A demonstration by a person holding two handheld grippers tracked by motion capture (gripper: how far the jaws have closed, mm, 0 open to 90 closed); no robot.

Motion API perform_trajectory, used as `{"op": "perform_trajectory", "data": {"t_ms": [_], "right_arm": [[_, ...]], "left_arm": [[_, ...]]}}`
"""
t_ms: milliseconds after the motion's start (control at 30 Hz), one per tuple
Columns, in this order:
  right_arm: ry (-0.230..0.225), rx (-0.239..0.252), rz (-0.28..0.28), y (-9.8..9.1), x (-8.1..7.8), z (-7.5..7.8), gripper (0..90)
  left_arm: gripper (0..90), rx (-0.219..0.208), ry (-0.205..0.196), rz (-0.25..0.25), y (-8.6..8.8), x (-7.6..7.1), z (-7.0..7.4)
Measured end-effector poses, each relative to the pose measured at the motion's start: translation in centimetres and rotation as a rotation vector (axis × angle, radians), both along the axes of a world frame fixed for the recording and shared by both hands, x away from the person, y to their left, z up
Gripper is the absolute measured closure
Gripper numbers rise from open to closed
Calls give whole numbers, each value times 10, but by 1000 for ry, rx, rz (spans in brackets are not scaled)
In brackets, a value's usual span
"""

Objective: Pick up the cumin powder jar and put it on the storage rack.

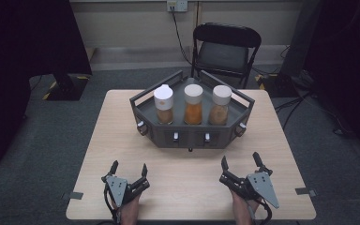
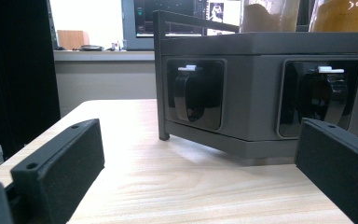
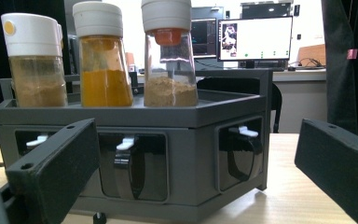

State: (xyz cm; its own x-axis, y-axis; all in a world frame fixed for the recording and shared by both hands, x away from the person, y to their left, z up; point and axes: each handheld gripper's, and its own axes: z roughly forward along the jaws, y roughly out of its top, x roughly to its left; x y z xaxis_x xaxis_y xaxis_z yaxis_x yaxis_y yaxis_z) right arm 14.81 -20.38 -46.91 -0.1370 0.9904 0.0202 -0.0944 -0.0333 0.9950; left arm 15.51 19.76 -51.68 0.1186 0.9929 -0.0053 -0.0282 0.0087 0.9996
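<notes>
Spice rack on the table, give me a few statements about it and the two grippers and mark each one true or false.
1. Three jars stand on the spice rack. True.
2. The left gripper is clamped on a jar. False: its jaws are open above bare table, short of the rack.
3. The middle jar holds orange powder. True.
4. The right gripper holds a jar lid. False: it is open, holding nothing.
5. Every jar has a white cap. True.

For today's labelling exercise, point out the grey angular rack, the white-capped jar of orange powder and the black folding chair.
Grey angular rack (image 1: 159, 136), high view, front wall.
White-capped jar of orange powder (image 1: 193, 112), high view, glass body.
Black folding chair (image 1: 226, 35), high view, backrest.
</notes>
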Motion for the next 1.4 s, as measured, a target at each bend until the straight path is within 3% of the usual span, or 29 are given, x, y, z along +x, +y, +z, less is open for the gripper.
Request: {"op": "perform_trajectory", "data": {"t_ms": [167,467,1233,1400], "right_arm": [[-5,-11,-22,4,-1,-8,0],[41,4,-34,6,3,-21,0],[108,-2,-60,4,9,-37,9],[104,-11,-62,5,8,-38,7]], "left_arm": [[10,0,0,0,0,0,0],[10,0,0,-1,0,0,0],[10,0,0,-1,0,0,0],[10,0,0,0,0,0,0]]}}
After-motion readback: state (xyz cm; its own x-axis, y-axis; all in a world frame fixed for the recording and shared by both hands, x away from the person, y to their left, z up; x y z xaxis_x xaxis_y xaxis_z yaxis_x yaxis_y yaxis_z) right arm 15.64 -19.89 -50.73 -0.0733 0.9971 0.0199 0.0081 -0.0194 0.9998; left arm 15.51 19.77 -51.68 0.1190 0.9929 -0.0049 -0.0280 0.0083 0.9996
